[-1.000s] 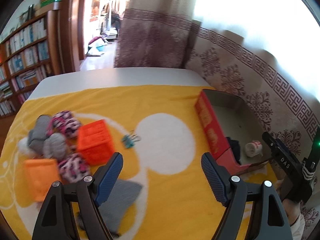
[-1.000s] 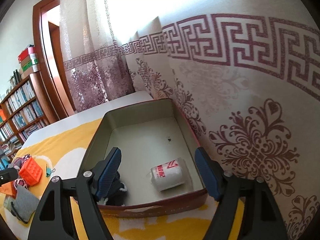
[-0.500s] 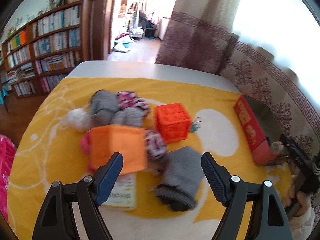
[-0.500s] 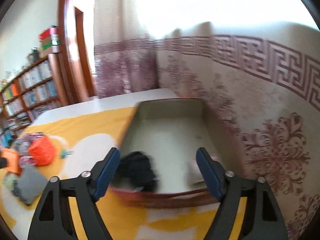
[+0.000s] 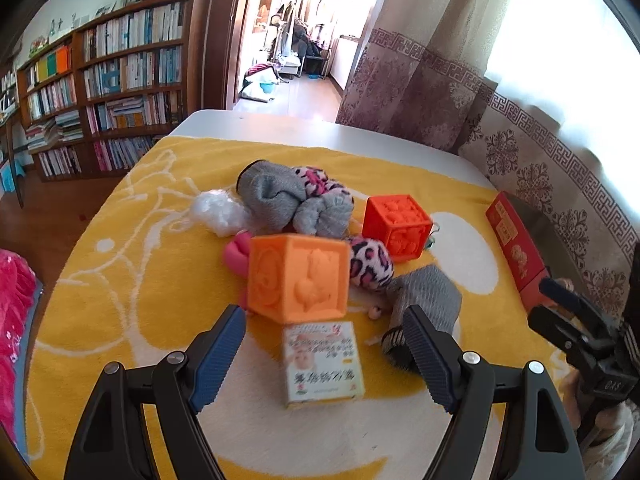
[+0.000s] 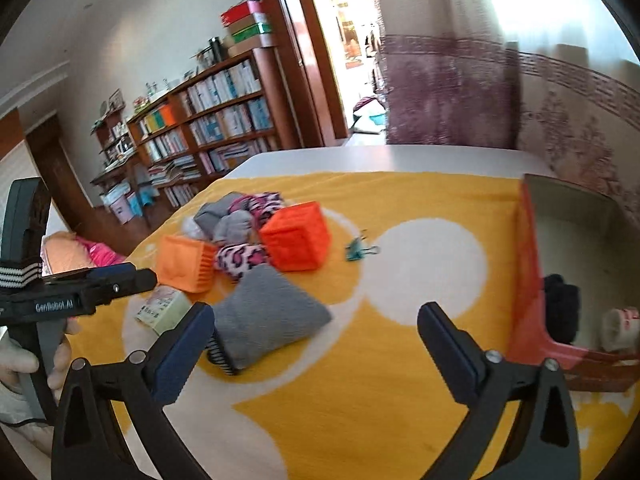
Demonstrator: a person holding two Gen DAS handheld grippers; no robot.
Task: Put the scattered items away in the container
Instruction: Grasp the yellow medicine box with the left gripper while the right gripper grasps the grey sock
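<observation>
A pile of items lies on the yellow cloth: a light orange cube, a red-orange cube, grey socks, a leopard-print sock, a folded grey sock and a small printed box. My left gripper hovers open over the printed box, just short of the light orange cube. My right gripper has nothing between its jaws, which are opening; the folded grey sock lies by its left finger. The red box at the right holds a black sock and a white roll.
A teal binder clip lies between the pile and the red box. White fluff and a pink item sit at the pile's left. Patterned curtains hang behind the table, bookshelves stand to the left. Something pink lies beyond the table's left edge.
Both grippers swung left from the red box toward the pile. The left gripper now hovers over the printed box. The right gripper's jaws have widened and the box now sits at its right edge.
</observation>
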